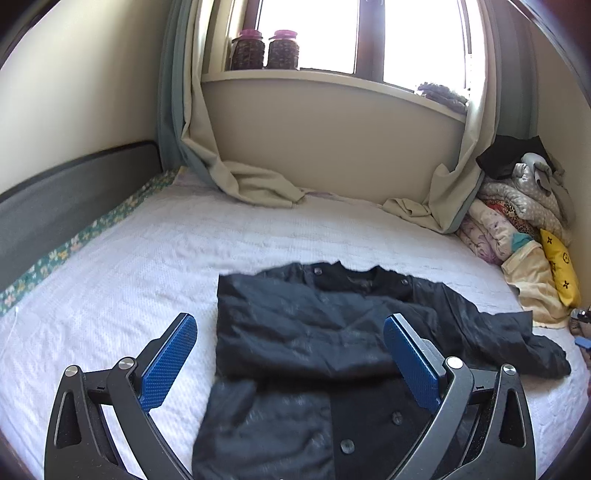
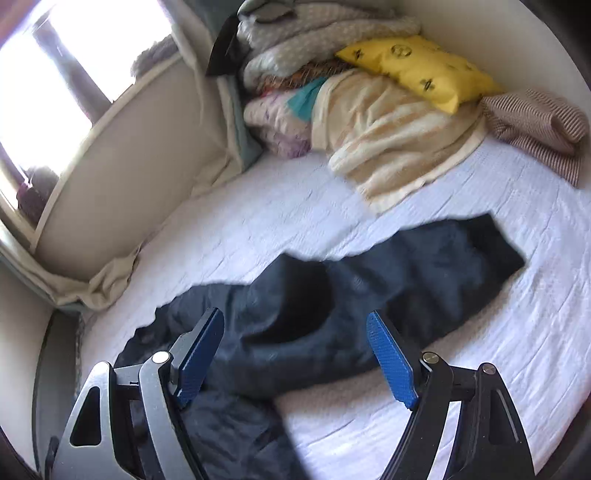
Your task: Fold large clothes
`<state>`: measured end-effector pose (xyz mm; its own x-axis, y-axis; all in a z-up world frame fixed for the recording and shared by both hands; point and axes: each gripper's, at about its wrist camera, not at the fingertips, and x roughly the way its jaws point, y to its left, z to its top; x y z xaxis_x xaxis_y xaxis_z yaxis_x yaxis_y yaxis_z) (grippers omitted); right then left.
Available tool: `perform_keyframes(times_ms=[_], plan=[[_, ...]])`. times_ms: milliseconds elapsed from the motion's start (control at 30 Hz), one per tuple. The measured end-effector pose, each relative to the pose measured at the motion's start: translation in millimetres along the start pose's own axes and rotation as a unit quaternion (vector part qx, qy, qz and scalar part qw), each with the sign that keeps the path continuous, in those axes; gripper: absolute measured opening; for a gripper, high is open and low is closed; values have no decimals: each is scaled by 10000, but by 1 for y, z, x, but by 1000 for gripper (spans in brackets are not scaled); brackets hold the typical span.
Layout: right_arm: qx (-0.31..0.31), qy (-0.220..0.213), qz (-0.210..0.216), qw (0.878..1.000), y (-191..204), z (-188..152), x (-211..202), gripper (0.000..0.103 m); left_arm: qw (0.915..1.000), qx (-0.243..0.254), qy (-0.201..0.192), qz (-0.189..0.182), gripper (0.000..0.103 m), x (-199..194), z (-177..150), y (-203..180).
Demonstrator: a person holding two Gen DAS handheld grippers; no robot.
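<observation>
Lying on the white bed (image 1: 155,258), the dark buttoned jacket (image 1: 314,332) spreads below and ahead of both claws, one sleeve stretched rightward. The left claw (image 1: 290,363) and right claw (image 2: 295,363) hang wide open, gripping nothing. No readable writing shows; the yellow pillow (image 2: 424,70) beyond the right claw carries only dark symbols.

Bed (image 1: 258,229) under a white textured cover, dark headboard (image 1: 74,184) along its left edge, cream walls (image 1: 325,140) behind. Window (image 1: 354,33) above the far edge, blown out with daylight; two jars (image 1: 264,50) on the sill (image 1: 295,77), beige curtains (image 1: 207,122) at both sides pooling onto the cover. Far right corner: heap of folded bedding (image 2: 332,48) with a yellow pillow (image 2: 424,70) on top and a striped cloth (image 2: 535,122) beside it.
</observation>
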<state>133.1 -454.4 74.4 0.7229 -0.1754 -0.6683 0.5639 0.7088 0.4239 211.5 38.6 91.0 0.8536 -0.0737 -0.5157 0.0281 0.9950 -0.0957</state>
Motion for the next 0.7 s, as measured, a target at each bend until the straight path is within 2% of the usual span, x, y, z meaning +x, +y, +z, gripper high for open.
perform_keyframes(times_ms=[100, 267, 333, 500, 700], plan=[[-91, -186, -213, 9996, -16, 7, -5, 80, 9996, -133, 238, -4, 102, -4, -16, 5], [844, -73, -166, 9963, -84, 15, -6, 79, 9986, -194, 492, -55, 102, 10, -24, 9], [1206, -124, -280, 9922, -113, 18, -8, 79, 9986, -139, 504, -6, 102, 16, -24, 7], [2069, -249, -304, 9776, -171, 17, -12, 79, 9983, -172, 532, -172, 102, 22, -21, -1], [2743, -29, -93, 9616, -204, 8, 7, 76, 9979, -279, 485, -322, 102, 23, -16, -13]])
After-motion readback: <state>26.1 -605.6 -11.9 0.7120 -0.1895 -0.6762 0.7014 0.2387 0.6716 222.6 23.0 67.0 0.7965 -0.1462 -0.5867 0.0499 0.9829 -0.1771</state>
